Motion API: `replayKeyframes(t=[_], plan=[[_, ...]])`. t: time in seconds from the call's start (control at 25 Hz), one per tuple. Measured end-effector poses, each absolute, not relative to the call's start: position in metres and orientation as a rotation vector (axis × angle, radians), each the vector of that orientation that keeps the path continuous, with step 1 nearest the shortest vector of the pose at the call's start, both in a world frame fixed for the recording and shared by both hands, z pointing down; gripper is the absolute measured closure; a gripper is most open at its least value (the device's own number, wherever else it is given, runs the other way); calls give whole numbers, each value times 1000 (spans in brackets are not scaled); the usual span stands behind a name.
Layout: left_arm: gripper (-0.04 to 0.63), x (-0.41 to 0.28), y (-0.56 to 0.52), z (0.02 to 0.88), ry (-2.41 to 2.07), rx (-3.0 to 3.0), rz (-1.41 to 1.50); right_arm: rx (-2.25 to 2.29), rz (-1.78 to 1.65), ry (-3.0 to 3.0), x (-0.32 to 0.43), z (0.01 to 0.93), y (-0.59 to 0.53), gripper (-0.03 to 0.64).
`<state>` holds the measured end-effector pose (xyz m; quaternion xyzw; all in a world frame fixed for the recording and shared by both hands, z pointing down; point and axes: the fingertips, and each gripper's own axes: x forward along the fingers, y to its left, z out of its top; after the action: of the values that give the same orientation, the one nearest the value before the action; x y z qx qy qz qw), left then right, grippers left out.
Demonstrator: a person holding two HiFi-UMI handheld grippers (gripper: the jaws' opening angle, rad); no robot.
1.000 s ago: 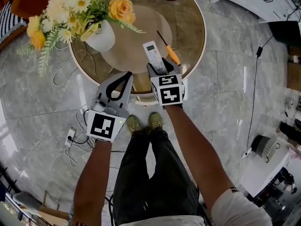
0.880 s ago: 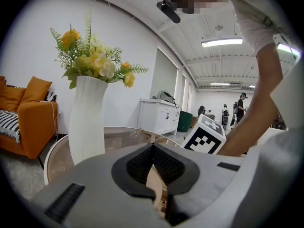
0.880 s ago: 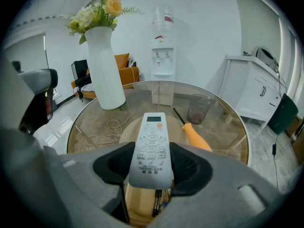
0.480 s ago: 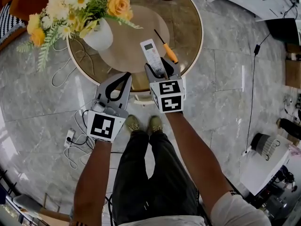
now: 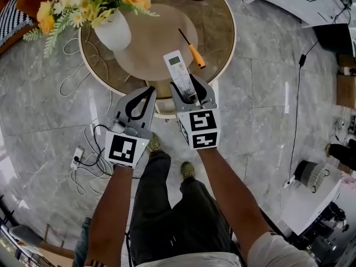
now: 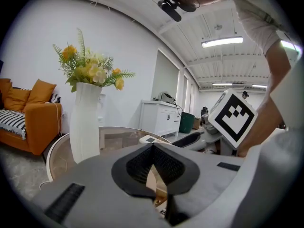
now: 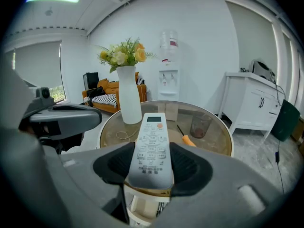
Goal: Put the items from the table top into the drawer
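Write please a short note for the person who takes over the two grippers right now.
Right gripper: shut on the remote control, held above the near edge of the round table.
Left gripper: shut, empty, beside it.
On the table: orange-handled screwdriver, glass cup, vase of flowers.
Done: remote picked up. Left: put it into the drawer, then the screwdriver. No drawer is clear in these views.

Living rm: orange sofa [image 6: 26, 122], flower vase [image 6: 85, 127] on round glass table [image 5: 219, 32].

Right gripper [image 5: 189, 89] lifts the remote [image 5: 178, 68] off the table [image 5: 218, 22], nearer the camera now. Person's foot [image 5: 188, 170] steps back; table sits higher in frame.
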<state>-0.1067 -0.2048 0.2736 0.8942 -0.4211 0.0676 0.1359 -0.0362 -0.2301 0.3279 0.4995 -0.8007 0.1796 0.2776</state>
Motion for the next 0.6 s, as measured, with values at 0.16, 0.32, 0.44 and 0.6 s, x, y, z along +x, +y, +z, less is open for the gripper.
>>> replayKeyframes(t=[0.16,0.32,0.44,0.6], plan=[[597,-98,-181,266,-1269,2583,184,1321,462,-2188,-27,317,-198,390],[597,-91,-154,263,-1322,2569,181,1285,425,-2232,-21,307,-165,390],[597,-80,-132,264,-1345,2566,183,1261,407,-2257,-12,306,-140,390],[597,-63,-98,271,-1370,2552,183,1229,412,-2278,2,311,-102,390]])
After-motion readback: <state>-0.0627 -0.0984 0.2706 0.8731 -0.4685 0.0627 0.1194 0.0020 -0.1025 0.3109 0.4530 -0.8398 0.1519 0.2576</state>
